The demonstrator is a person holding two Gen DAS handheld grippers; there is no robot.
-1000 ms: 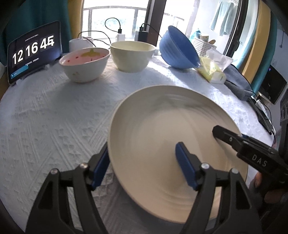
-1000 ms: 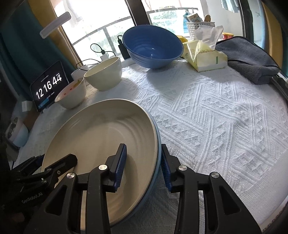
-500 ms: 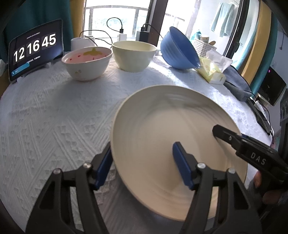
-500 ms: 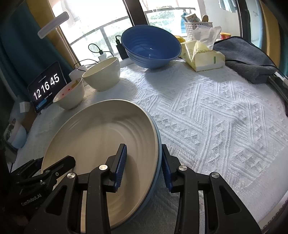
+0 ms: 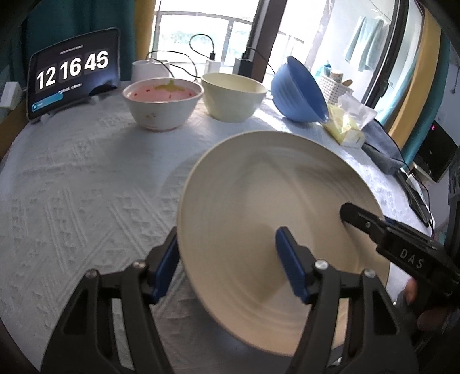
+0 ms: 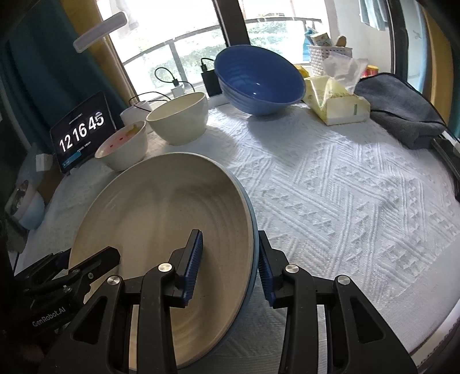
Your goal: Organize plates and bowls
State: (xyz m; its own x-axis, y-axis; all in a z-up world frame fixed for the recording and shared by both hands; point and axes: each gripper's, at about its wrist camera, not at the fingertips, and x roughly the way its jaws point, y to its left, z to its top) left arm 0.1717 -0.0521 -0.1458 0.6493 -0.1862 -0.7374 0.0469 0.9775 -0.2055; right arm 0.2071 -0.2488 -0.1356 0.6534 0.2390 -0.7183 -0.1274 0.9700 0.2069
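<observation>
Left wrist view looked across a round table (image 5: 72,187) under a white cloth woven in raised zigzags, with a bright window (image 5: 201,37) at twelve o'clock, a teal curtain (image 5: 57,26) at eleven and a towel (image 5: 360,43) hanging outdoors at one. A tablet clock (image 5: 73,70) stood propped at ten o'clock, with chargers and cables (image 5: 201,54) behind the bowls. Three bowls sat in a row along the far edge: a white bowl (image 5: 162,106) with a pink inside and some yellow and red marks, which may be pattern or residue; a cream bowl (image 5: 233,99) just beside it whose inside could not be seen from there; and a blue bowl (image 5: 299,90) at one o'clock, tipped on its side. Past it lay a yellow tissue pack (image 5: 346,126) and a grey folded cloth (image 5: 382,149), with a white basket (image 5: 335,87) behind. In the right wrist view the cream bowl (image 6: 179,120) showed nothing inside, nor did the blue bowl (image 6: 258,83). The cream plate (image 5: 273,230) filled the foreground, tilted, bare on its ridged face; the right wrist view showed a blue plate (image 6: 250,259) nested beneath the cream one (image 6: 161,230), only its rim peeking out at three o'clock. The left gripper (image 5: 227,266) spanned the plate's near rim with its blue pads set wide, one under the edge and one over the face. The right gripper (image 6: 230,266) pinched both stacked rims between narrow-set pads.
</observation>
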